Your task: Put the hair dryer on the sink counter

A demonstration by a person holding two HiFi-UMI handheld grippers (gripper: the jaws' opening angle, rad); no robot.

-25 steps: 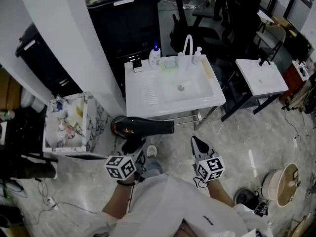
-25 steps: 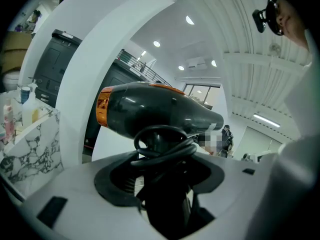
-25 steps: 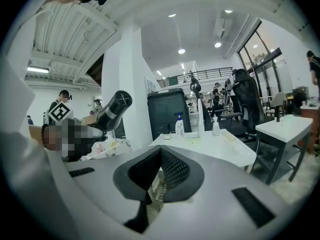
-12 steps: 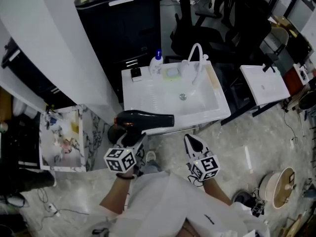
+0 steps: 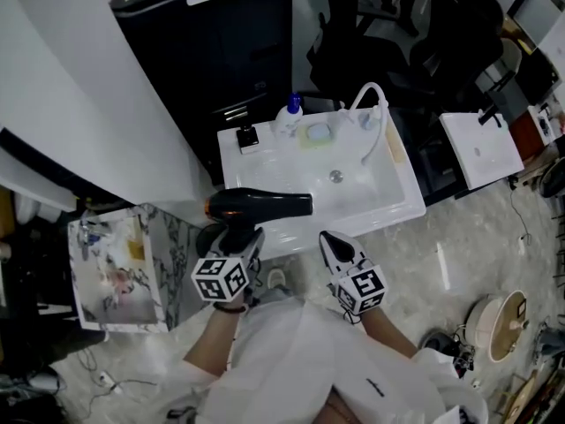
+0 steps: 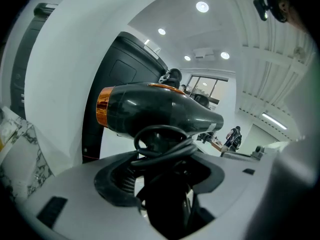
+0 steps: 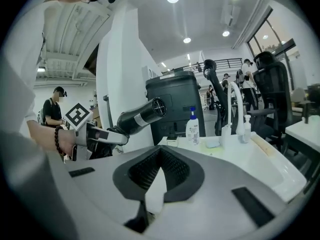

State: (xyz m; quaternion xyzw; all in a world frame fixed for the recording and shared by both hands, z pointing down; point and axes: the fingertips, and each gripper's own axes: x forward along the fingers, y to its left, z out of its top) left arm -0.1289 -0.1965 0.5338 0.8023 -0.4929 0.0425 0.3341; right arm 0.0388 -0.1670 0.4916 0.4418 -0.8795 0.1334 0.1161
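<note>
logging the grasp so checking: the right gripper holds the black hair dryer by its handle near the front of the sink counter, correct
Not quite: the left gripper holds the black hair dryer by its handle, near the front of the sink counter. The left gripper view shows its jaws clamped on the handle; the right gripper holds nothing.

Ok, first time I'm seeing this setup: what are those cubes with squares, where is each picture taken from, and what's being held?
No robot: a person holds a two-jaw gripper in each hand; the marker cubes are part of them. The head view looks down from the person's head; each gripper view looks along its own jaws. The left gripper grips the handle of a black hair dryer, held in the air near the white sink counter. The right gripper is shut and empty. A faucet and a pump bottle stand on the counter.
</note>
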